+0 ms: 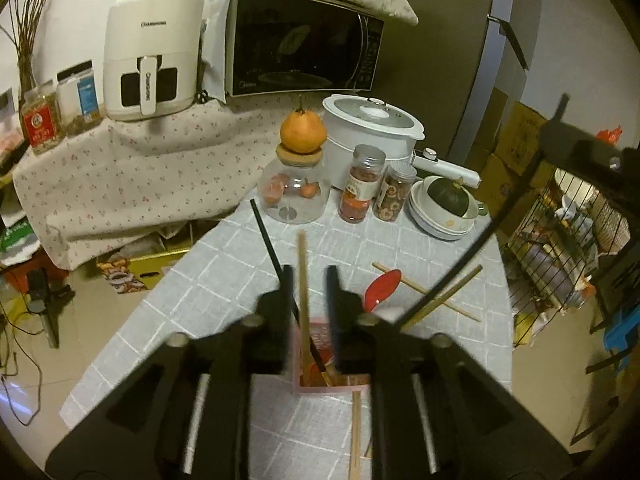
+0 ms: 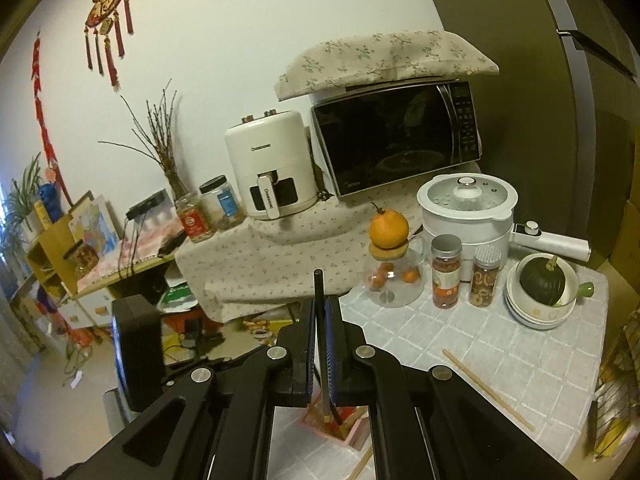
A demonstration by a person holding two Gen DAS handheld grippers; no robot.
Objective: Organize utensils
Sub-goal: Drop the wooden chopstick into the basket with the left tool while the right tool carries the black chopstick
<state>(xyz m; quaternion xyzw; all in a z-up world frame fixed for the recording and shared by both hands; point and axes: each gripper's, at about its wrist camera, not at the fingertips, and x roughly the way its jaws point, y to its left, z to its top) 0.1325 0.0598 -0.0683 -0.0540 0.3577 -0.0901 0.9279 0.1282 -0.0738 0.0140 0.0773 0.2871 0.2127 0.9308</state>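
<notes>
My left gripper (image 1: 308, 276) is open above a pink utensil box (image 1: 320, 380); a wooden chopstick (image 1: 303, 280) stands in the box between the jaws, apart from both. A black chopstick (image 1: 266, 240) leans out of the box behind the left finger. My right gripper (image 2: 319, 312) is shut on a black chopstick (image 2: 319, 292), its lower end over the pink box (image 2: 340, 424). In the left view it shows as a dark rod (image 1: 472, 256). A red spoon (image 1: 382, 286) and wooden chopsticks (image 1: 424, 290) lie on the table.
On the grey checked tablecloth (image 1: 224, 264) stand a glass jar topped by an orange (image 1: 302, 132), two spice jars (image 1: 362, 184), stacked bowls with a green squash (image 1: 446, 200) and a white cooker (image 1: 372, 128). A wire rack (image 1: 560, 248) is at right. Another chopstick (image 1: 355, 436) lies near me.
</notes>
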